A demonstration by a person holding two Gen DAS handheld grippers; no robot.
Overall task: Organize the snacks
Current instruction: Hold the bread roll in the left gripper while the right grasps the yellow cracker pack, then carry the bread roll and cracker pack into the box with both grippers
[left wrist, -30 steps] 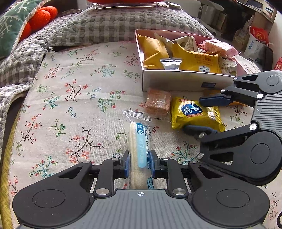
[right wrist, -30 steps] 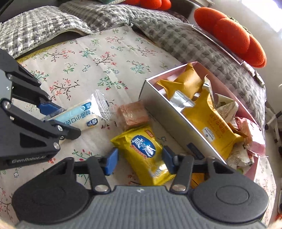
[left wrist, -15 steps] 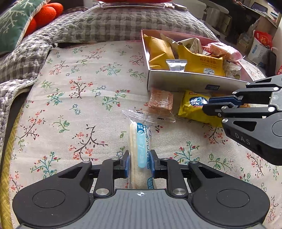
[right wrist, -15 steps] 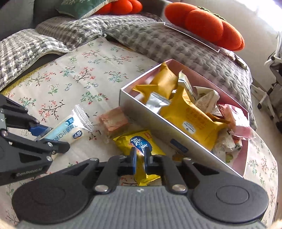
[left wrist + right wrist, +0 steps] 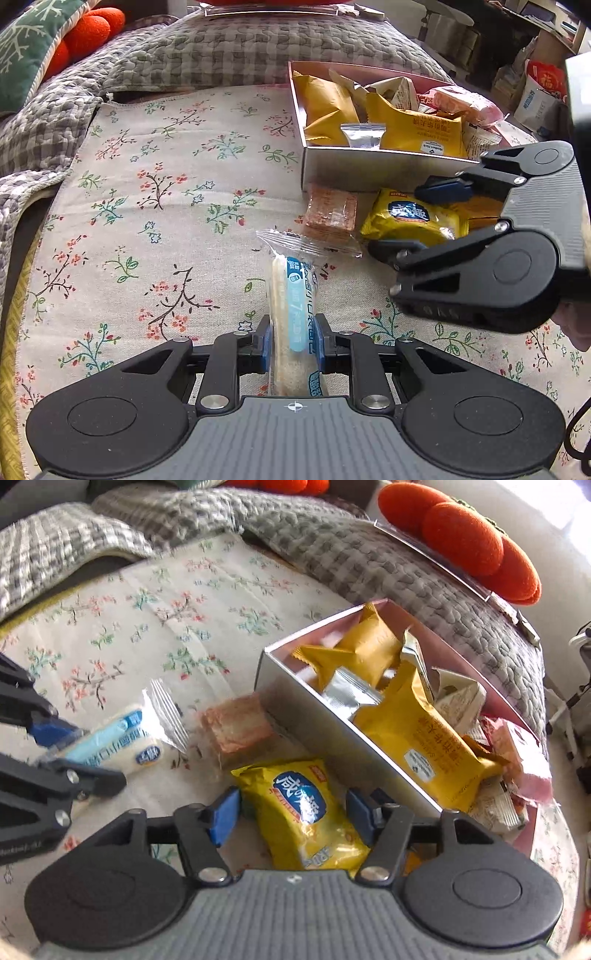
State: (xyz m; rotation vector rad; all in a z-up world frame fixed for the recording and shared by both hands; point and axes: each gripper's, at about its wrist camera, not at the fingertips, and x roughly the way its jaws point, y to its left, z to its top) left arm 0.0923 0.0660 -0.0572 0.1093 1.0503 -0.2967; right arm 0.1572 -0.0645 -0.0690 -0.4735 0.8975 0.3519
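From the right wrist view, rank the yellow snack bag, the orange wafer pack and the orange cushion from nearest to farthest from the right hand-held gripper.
1. Yellow snack bag: between the open fingers of the right hand-held gripper.
2. Orange wafer pack: just ahead, slightly left, beside the box wall.
3. Orange cushion: far back, upper right, beyond the box.

Bright daylight from upper right; right wrist view motion-blurred, both fisheye-warped at edges.
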